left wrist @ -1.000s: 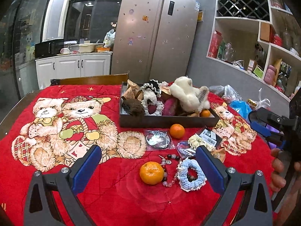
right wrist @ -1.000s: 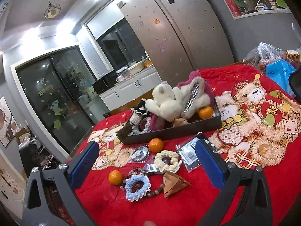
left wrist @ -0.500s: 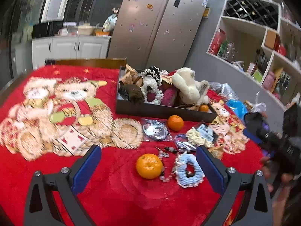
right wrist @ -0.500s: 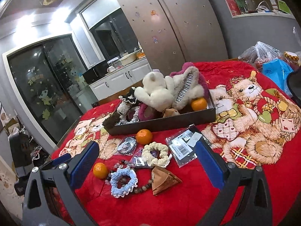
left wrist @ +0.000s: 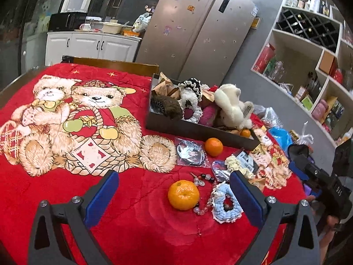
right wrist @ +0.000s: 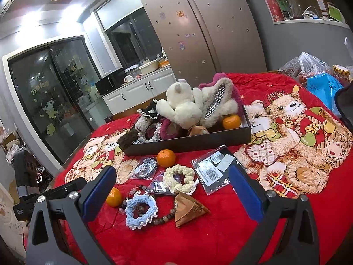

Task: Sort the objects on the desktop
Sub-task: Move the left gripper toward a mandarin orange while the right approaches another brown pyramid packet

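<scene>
Both tongs, left gripper (left wrist: pixel 173 195) and right gripper (right wrist: pixel 172 188), released, holding nothing, hovering over loose items. Step judged: choosing a pick. 2 tangerines, nearest (left wrist: pixel 183 195), blue scrunchie (right wrist: pixel 141 211), cream scrunchie (right wrist: pixel 179 177), bead bracelet and brown paper packet (right wrist: pixel 187 209) lie before the filled dark tray (right wrist: pixel 187 142). Next: lower, close, carry to tray. Surface: red teddy-bear blanket (left wrist: pixel 72 121). Room: kitchen, steel fridge (left wrist: pixel 198 33).
</scene>
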`<state>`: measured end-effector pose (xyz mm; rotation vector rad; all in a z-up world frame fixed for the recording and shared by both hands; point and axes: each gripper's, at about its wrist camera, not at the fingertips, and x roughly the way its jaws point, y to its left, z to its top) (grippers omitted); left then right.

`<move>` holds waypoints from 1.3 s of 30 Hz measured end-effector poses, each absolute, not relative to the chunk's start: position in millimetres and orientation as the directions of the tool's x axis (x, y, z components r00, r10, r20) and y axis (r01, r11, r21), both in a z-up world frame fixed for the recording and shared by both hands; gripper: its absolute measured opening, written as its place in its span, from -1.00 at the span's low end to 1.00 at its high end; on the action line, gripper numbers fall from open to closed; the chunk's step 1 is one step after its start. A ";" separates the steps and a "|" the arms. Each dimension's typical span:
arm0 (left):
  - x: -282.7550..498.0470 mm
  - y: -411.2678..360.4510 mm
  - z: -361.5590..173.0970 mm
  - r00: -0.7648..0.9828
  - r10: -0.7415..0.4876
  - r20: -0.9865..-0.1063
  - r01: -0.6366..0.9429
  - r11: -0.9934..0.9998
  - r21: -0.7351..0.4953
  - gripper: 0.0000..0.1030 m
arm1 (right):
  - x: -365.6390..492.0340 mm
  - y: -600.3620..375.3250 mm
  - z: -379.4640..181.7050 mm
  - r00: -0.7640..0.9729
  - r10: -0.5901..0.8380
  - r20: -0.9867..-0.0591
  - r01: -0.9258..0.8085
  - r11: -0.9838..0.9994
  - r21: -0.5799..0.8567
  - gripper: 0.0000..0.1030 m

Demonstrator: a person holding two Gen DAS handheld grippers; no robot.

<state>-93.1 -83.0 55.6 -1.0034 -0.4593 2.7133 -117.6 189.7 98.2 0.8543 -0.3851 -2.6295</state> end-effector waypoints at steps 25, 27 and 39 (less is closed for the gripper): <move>-112.3 -25.8 21.1 -0.690 0.056 -0.722 -0.178 -0.980 0.094 0.99 | -134.6 170.8 57.9 -0.640 -0.377 -0.670 0.285 -0.926 0.248 1.00; -119.5 -30.7 15.0 -0.654 0.072 -0.753 -0.170 -0.984 0.053 0.99 | -134.9 165.1 53.8 -0.634 -0.367 -0.681 0.296 -0.928 0.225 1.00; -127.7 -37.7 3.6 -0.580 0.113 -0.807 -0.158 -0.987 -0.024 1.00 | -154.5 159.8 20.9 -0.551 -0.344 -0.761 0.258 -0.937 0.237 1.00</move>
